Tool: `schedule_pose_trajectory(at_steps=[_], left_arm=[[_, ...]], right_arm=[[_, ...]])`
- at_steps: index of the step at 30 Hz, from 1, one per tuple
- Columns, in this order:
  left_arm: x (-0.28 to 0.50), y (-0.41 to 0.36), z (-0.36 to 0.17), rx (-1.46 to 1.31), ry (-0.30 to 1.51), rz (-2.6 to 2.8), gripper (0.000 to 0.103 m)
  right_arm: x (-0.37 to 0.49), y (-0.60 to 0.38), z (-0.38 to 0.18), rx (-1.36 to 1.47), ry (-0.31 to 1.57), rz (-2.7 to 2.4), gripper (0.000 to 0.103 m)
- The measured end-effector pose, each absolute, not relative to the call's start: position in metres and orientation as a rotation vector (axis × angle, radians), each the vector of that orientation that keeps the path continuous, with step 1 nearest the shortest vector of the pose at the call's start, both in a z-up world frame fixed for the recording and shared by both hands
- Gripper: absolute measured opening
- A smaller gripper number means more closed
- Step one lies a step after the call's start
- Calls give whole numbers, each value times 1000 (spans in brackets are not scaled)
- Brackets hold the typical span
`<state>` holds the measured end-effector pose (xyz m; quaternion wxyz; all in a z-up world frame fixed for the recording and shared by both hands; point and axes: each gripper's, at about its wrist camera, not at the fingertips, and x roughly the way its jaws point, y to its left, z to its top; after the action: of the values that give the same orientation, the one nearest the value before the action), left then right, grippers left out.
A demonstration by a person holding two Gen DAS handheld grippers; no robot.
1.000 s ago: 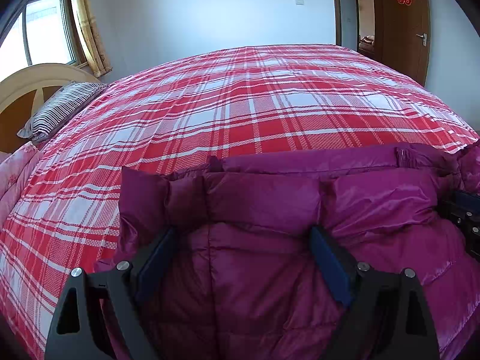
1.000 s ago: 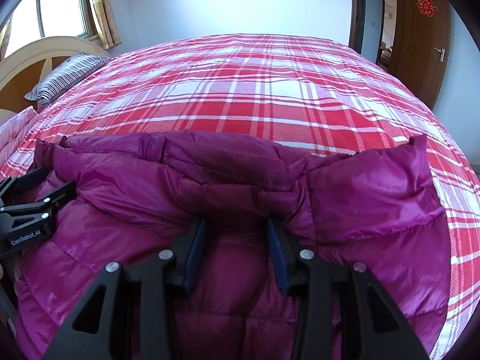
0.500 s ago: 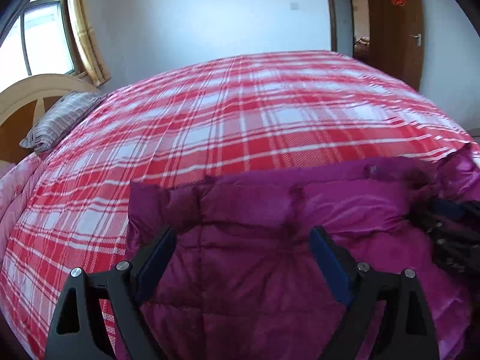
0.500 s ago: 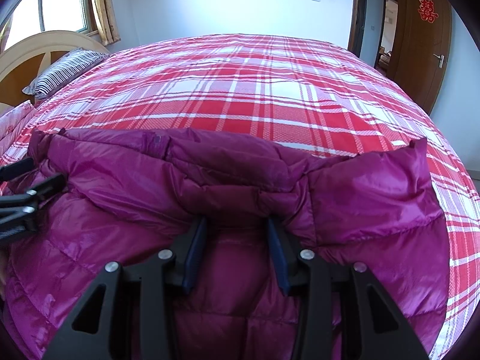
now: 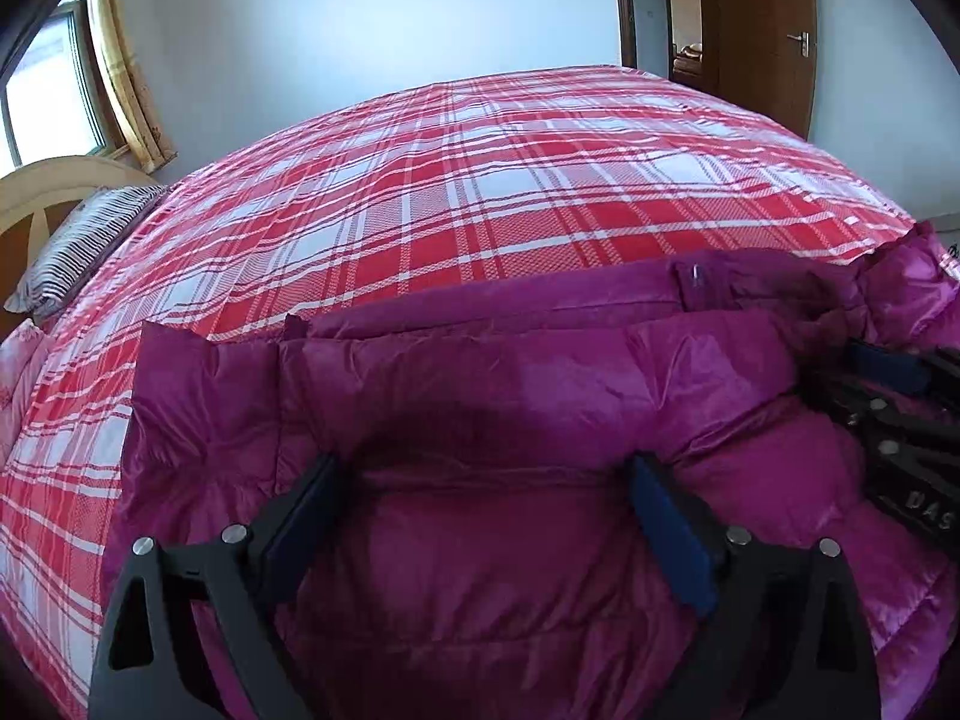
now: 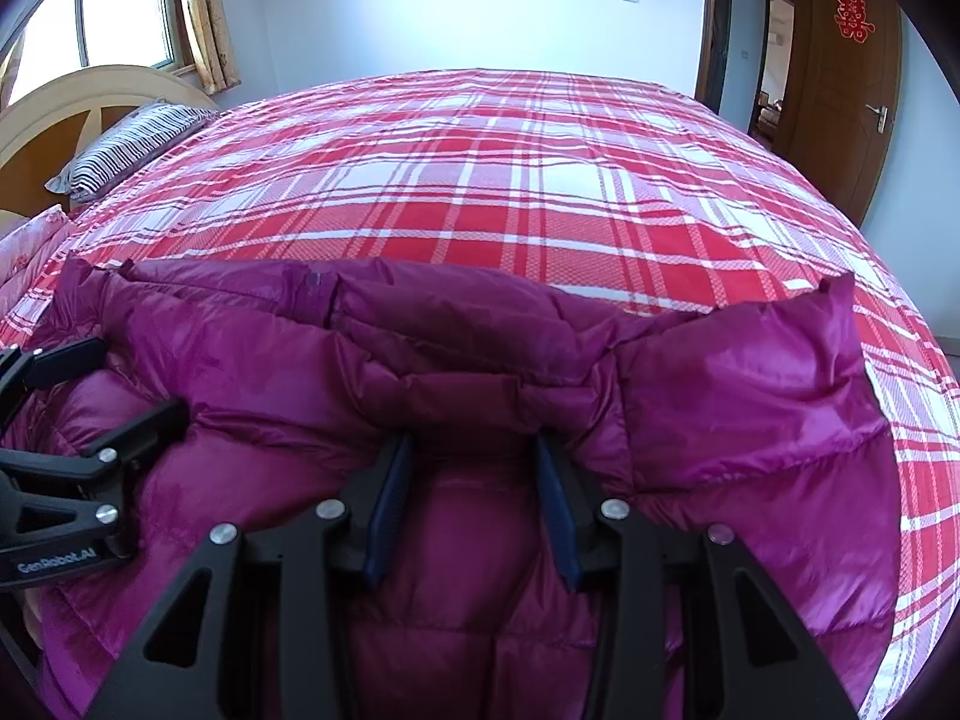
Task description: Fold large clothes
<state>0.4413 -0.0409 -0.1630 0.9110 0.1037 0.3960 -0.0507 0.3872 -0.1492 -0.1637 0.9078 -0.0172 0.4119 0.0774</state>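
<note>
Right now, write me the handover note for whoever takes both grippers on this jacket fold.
Left gripper: jaws opening wide, purple down jacket under and between them, pads not pressing it.
Right gripper: jaws shut on a bunched ridge of the jacket just below its collar.
Jacket: spread across the near edge of the plaid bed cover, collar toward the middle of the bed, one puffy panel standing up on the right in the right wrist view.
Done: jacket laid out and gathered at the top edge.
Left: make the folds; it is not yet a compact bundle. Probably re-grip with the left first.
</note>
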Motion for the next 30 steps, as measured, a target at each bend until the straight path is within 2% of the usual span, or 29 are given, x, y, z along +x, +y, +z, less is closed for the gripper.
schedule_pose_trajectory(at_steps=[5, 7, 9, 16, 21, 27, 30], left_arm=[[438, -41, -166, 215, 805, -101, 97], [440, -39, -166, 203, 807, -106, 97], [440, -38, -166, 199, 807, -108, 97], [441, -39, -166, 196, 808, -108, 97], [439, -31, -158, 160, 808, -123, 97], [424, 6, -129, 221, 637, 11, 97], [444, 25, -146, 207, 734, 46, 97]], right_arm=[[369, -165, -139, 71, 767, 215, 48], [360, -176, -122, 112, 704, 204, 58], [360, -189, -113, 121, 676, 165, 63], [389, -231, -152, 248, 806, 66, 61], [401, -222, -159, 205, 846, 57, 64], [401, -219, -163, 175, 847, 47, 66], [401, -217, -163, 164, 848, 46, 67]])
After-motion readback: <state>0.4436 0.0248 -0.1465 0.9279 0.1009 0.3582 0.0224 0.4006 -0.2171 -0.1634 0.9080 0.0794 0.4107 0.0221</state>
